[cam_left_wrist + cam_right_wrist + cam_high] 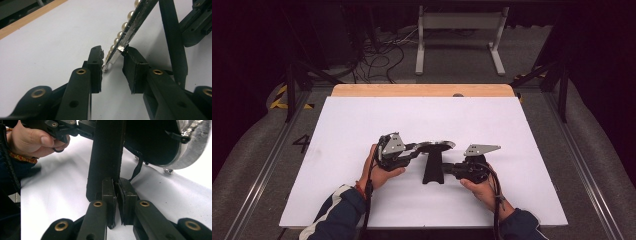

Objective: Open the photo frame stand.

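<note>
High view first: a white board (362,125) is laid over a wooden table (422,90), and a strip of bare wood is left showing along the far edge. A black stand (432,167) is seen near the middle of the board, a bit toward the near side, with a silvery hoop-shaped piece (437,145) carried across its top. The left gripper (412,148) is held just left of the stand, with its jaws reaching in at the hoop's left end. The right gripper (447,168) is held just right of the stand, pointed at its post lower down. Lots of bare board is left on the far side and out to both sides; less is left toward the near edge, where the sleeves come in.

Left gripper view: the jaws are seen partly open, with the thin silver edge of the hoop (125,37) caught in the gap between them. Its tip looks to be touching the left pad, and the right pad sits right against it, but a firm pinch can't be confirmed. A row of pearl-like beads (124,25) is seen running along the hoop. The stand's post (173,40) is seen to the right.

Right gripper view: the jaws are nearly closed, with just a thin slit left between the pads, right up against the base of the post (106,157). Whether anything is actually nipped there can't be told. The hoop's dark underside and silver rim (195,147) are seen above, with the person's left hand (30,141) at the upper left.
</note>
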A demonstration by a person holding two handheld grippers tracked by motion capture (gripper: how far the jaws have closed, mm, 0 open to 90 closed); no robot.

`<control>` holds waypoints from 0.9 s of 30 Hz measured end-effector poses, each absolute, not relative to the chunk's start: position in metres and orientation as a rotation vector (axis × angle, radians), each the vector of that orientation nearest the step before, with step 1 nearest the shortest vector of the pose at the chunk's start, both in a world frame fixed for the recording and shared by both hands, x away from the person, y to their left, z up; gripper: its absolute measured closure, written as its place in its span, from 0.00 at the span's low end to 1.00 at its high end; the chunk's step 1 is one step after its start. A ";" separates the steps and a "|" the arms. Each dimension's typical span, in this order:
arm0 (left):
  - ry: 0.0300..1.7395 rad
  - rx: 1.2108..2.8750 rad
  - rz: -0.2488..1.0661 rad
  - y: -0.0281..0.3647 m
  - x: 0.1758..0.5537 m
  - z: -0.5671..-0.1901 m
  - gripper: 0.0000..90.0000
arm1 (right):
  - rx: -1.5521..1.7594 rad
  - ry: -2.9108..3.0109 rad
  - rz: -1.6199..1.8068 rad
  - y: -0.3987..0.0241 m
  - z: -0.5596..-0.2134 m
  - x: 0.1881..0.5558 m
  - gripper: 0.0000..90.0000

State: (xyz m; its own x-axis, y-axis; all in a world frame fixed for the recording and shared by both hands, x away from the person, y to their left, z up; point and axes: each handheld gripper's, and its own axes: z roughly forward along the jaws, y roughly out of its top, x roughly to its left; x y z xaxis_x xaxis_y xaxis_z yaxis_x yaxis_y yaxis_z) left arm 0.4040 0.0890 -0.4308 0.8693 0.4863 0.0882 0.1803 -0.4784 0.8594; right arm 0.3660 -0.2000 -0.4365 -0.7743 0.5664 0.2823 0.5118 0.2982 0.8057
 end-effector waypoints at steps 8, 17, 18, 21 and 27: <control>0.462 2.068 0.394 0.090 0.402 -0.428 0.75 | 1.016 2.476 1.488 -0.202 -0.434 0.364 0.96; 0.441 2.054 0.389 0.094 0.401 -0.423 0.78 | 0.994 2.392 1.462 -0.211 -0.423 0.353 1.00; 0.439 2.056 0.389 0.094 0.401 -0.423 0.78 | 0.994 2.392 1.462 -0.211 -0.423 0.353 1.00; 0.442 2.053 0.380 0.094 0.402 -0.424 0.78 | 0.970 2.363 1.456 -0.209 -0.417 0.346 1.00; 0.438 2.058 0.362 0.093 0.405 -0.427 0.78 | 0.942 2.353 1.443 -0.204 -0.415 0.341 1.00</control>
